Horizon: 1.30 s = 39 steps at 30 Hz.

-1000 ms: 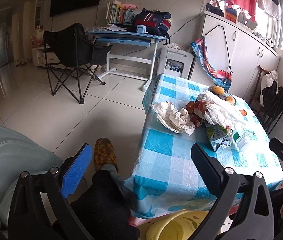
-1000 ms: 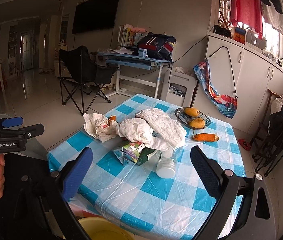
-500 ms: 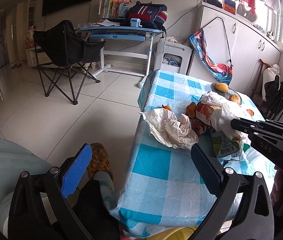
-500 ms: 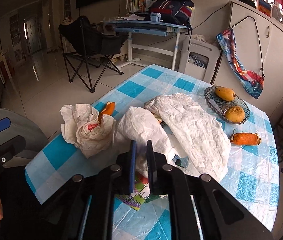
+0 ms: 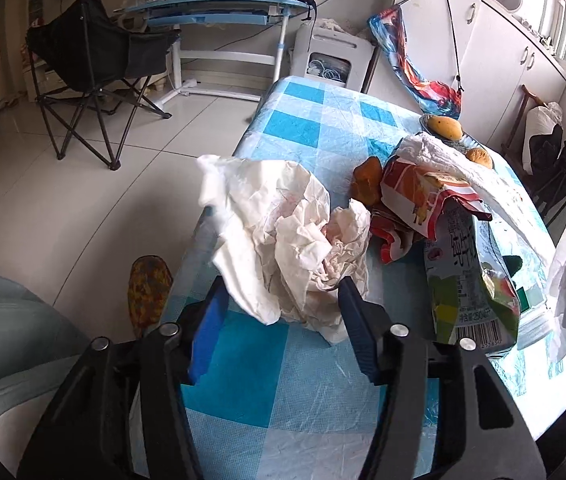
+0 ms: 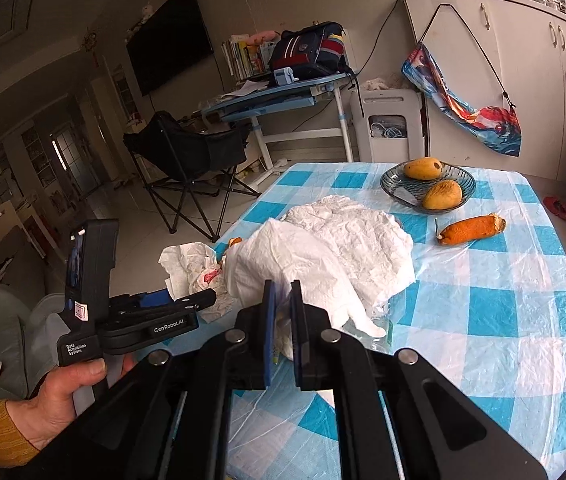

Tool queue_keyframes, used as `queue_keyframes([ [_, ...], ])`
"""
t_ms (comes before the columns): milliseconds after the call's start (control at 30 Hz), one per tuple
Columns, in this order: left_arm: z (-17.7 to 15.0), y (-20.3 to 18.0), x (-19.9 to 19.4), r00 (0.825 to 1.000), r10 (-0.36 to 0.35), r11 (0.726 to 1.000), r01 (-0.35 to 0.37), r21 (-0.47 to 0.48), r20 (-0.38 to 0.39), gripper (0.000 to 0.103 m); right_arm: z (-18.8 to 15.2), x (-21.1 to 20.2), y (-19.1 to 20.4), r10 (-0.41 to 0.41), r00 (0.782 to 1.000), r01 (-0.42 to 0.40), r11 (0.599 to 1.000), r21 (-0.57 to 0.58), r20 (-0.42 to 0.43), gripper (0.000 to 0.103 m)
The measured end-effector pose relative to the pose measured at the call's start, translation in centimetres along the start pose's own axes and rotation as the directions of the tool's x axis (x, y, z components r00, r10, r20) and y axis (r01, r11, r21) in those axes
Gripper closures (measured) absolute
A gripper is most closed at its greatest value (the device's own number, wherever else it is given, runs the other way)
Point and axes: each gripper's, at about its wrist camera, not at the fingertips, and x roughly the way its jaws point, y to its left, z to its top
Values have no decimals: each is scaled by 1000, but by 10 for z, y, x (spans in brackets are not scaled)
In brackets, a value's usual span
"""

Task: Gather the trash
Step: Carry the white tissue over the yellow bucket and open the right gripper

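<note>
1. White tissue [image 6: 283,264] sits pinched in the right gripper [image 6: 282,316], angled down over the checked table [image 6: 503,320] centre.
2. Left gripper [image 5: 279,320], wide before, is closing around the crumpled wrapper [image 5: 283,236] at twelve o'clock.

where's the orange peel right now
In the right wrist view the orange peel lies on the checked tablecloth, right of the white paper pile and just in front of the glass fruit bowl.

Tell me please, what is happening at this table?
A person is collecting trash with two handheld grippers. The right gripper is shut on a white paper towel. The left gripper is closing around a crumpled stained tissue on the checkered table. Wrappers remain.
</note>
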Motion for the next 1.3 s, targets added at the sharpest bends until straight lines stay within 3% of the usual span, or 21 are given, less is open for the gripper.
queue_keyframes([
  [33,-1,1,0,1000,-18,1000,18,2,-2,73,0,0,0,5,1000,-5,1000,4,2,95],
  [133,-5,3,-8,999,-39,999,39,-3,7,82,1,-6,-1,14,1000,-14,1000,13,16,95],
  [467,-25,2,-66,989,-137,990,136,27,54,84,-2,-18,-12,46,998,-49,996,79,40,95],
  [867,-75,-10,-144,978,-189,978,180,109,86,84,-36,-46,-9,185,982,-188,955,231,35,95],
  [967,-94,-8,-153,980,-181,978,171,116,77,84,-57,-51,10,198,980,-188,960,209,-29,95],
  [1067,-110,0,-161,982,-175,981,168,98,66,84,-89,-44,30,190,968,-159,969,187,-164,95],
  [1167,-123,6,-167,985,-164,983,158,97,60,84,-129,-29,44,170,930,-113,976,185,-325,95],
  [1233,-129,10,-169,986,-159,983,153,102,54,84,-150,-17,49,158,890,-85,979,185,-427,92],
  [1300,-134,11,-171,987,-156,983,150,106,44,84,-161,-11,50,127,869,-45,983,178,-478,92],
])
